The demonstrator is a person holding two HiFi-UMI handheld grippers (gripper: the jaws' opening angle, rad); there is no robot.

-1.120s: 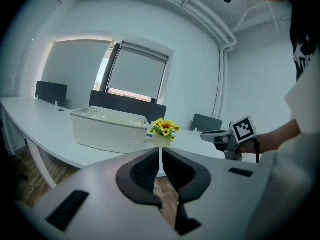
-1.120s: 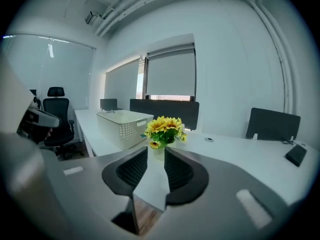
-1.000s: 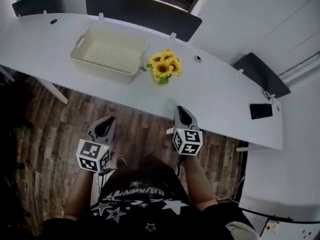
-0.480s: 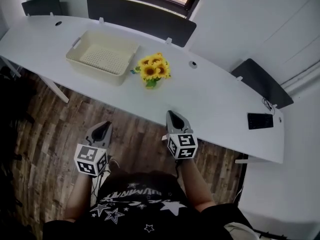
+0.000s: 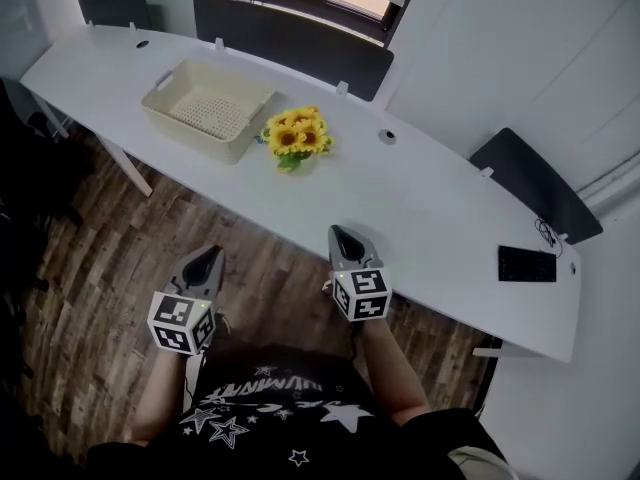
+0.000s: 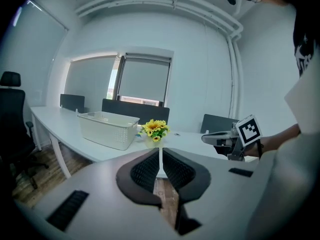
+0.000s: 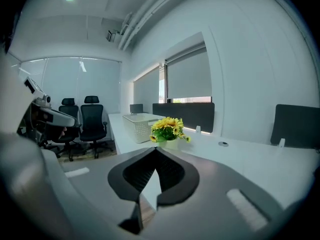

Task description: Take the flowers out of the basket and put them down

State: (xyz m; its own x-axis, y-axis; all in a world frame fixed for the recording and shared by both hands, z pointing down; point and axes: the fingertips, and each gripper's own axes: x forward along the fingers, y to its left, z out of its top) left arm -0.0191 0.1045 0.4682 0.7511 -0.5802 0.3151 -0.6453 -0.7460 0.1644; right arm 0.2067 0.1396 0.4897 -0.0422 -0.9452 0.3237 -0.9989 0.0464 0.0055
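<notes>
- Grey right tongs (image 5: 340,232) closed and empty; left tongs (image 5: 210,256) a slit apart, empty.
- Both hang off the tabletop (image 5: 430,208) edge.
- Flowers (image 5: 293,136) stand just beside the empty basket (image 5: 195,134); likely done, so keep clear of them.

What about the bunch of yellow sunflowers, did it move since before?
No. The bunch of yellow sunflowers still stands beside the cream plastic basket's right corner; only the view shifted.
</notes>
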